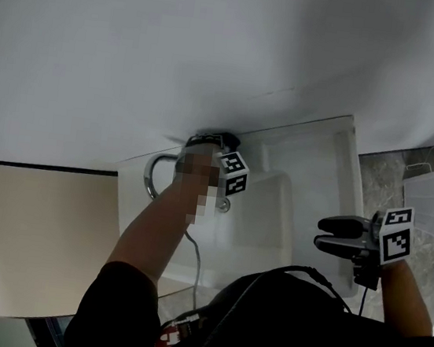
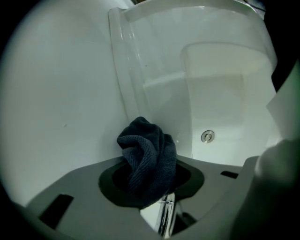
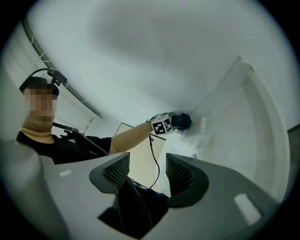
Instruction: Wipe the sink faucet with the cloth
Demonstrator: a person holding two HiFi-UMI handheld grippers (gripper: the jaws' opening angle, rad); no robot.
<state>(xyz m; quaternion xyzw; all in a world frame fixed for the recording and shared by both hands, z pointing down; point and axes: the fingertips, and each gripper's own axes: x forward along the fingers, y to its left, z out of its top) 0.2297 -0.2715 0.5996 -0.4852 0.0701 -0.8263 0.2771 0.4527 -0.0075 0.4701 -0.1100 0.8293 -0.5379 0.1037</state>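
The cloth [image 2: 147,157], dark and ribbed, looks soft, light and limp, so it is best pinched in a bunched fold. It is held that way now, wadded between the jaws of the left gripper [image 2: 150,183], just above the chrome faucet [image 2: 165,218] at the back of the white sink [image 2: 220,93]. Only the left gripper view shows this grip. The head view adds the faucet's curved spout and the right gripper [image 1: 344,235], whose jaws stand apart and empty beside the sink's rim.

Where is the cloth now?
In the left gripper view, the cloth is bunched in the left hand-held gripper, just above the faucet, by the sink.
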